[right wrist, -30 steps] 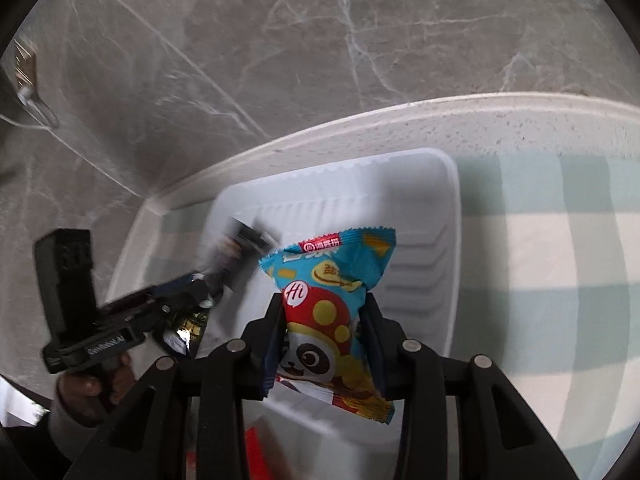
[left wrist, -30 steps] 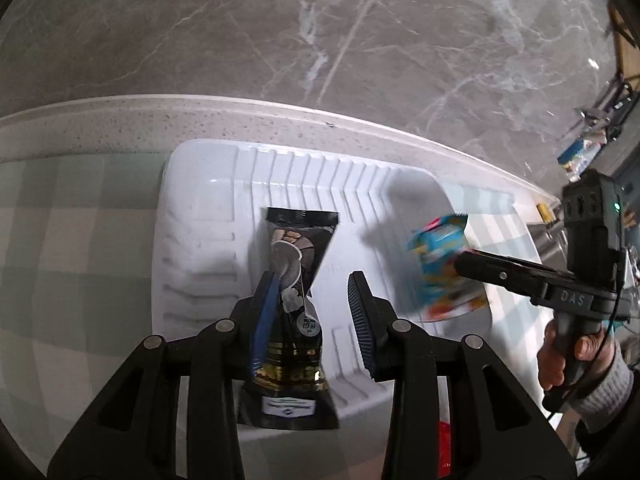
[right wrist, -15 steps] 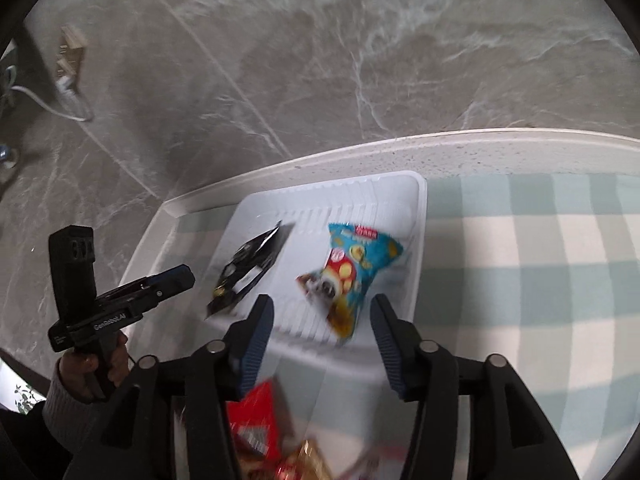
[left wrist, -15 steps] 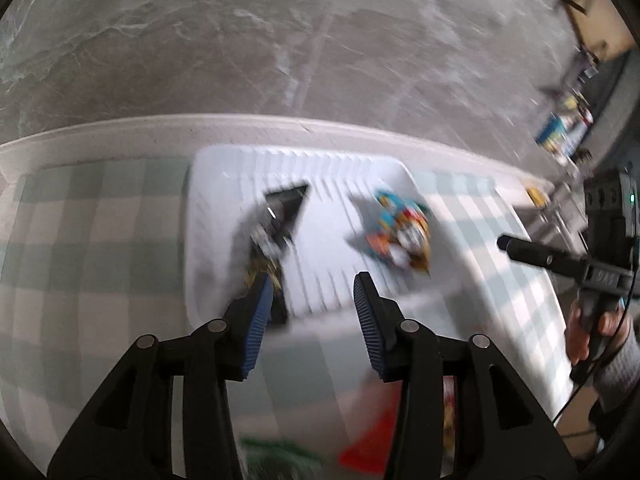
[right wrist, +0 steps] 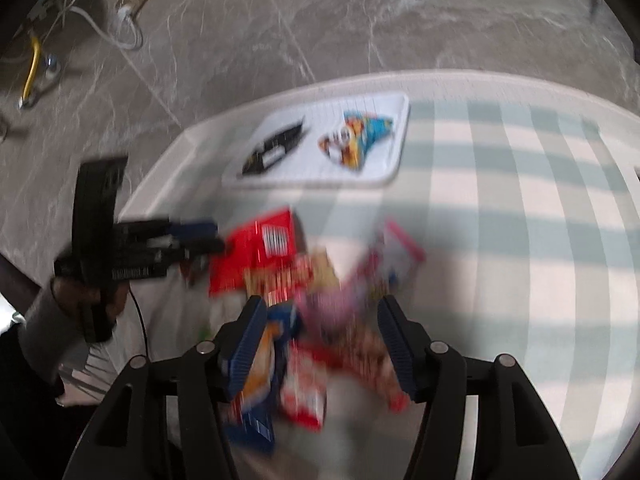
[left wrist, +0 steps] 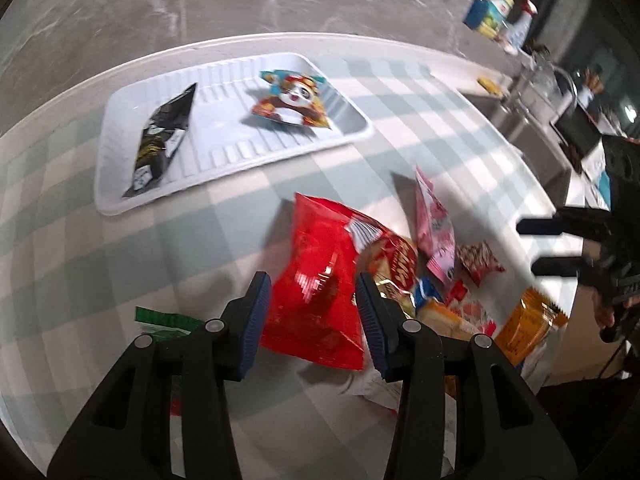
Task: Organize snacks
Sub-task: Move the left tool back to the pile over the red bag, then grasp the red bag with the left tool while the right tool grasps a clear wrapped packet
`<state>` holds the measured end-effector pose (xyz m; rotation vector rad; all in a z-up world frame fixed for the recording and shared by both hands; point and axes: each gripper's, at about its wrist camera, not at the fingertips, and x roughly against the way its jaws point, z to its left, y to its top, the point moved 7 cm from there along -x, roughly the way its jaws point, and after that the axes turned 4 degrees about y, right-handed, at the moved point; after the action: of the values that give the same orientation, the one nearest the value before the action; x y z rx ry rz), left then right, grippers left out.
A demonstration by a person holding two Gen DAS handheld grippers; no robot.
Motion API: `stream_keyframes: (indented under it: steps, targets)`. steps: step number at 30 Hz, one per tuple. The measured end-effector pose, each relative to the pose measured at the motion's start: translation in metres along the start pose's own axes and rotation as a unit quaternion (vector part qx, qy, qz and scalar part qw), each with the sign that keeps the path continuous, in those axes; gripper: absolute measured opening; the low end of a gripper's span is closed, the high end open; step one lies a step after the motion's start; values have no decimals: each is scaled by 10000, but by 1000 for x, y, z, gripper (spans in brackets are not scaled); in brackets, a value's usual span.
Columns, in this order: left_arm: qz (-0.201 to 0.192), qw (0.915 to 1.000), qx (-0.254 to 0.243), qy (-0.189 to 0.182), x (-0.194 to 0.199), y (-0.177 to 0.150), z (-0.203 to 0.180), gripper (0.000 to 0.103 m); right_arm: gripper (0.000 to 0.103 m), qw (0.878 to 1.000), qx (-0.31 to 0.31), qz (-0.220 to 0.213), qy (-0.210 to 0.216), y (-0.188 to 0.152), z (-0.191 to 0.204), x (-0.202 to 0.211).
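Crowding is your risk: the left gripper (left wrist: pixel 314 312), fingers wide, straddles the red bag (left wrist: pixel 320 280) at lower centre, touching neighbours that may drag. The right gripper (right wrist: pixel 320 340) gapes over the blurred pile. The tray (left wrist: pixel 120 208) waits upper left.

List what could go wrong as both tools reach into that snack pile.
1. The left tool is open around the red bag, which overlaps the neighbouring packets; closing may snag or drag those.
2. The right tool is open above tightly heaped, blurred packets; it may pinch two at once.
3. The orange packet lies near the table's edge, so jostling the heap could push it off.
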<state>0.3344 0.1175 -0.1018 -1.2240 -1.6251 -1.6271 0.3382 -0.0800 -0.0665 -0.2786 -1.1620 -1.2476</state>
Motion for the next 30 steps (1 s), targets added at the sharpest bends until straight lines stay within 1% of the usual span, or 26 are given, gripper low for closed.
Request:
stream_keyframes:
  steps: [3, 6, 11, 15, 22, 24, 26, 27, 28, 29, 30]
  targets:
    - [75, 9998, -174, 57, -5, -2, -7, 42, 61, 9997, 73, 214, -53, -30, 4, 1]
    - [138, 9992, -343, 135, -10, -3, -10, 43, 61, 9988, 258, 408, -71, -52, 12, 1]
    - [212, 9983, -513, 168, -20, 0, -11, 45, 61, 9929, 844, 834, -132, -83, 37, -8]
    - [266, 9975, -627, 163, -27, 2, -13, 45, 61, 9859, 1241, 1102, -238, -96, 51, -20]
    - [309, 9957, -837, 237, -39, 8, -15, 47, 61, 9711, 1825, 1468, -449, -110, 62, -41]
    - [334, 9950, -913, 222, -43, 10, -18, 47, 58, 9693, 1862, 1543, -445, -112, 62, -45]
    - [362, 9942, -990, 229, -47, 11, -20, 48, 49, 9683, 1899, 1582, -358, -113, 63, -48]
    - [350, 9940, -1012, 234, -49, 12, -20, 48, 46, 9684, 1896, 1593, -303, -113, 64, -49]
    - [345, 9941, -1008, 206, -50, 11, -21, 48, 40, 9686, 1898, 1586, -268, -114, 65, -48]
    - [355, 9940, -1019, 167, -52, 11, -21, 48, 32, 9685, 1906, 1584, -234, -114, 66, -48]
    - [365, 9936, -1056, 157, -54, 11, -22, 48, 26, 9686, 1900, 1591, -175, -115, 66, -48]
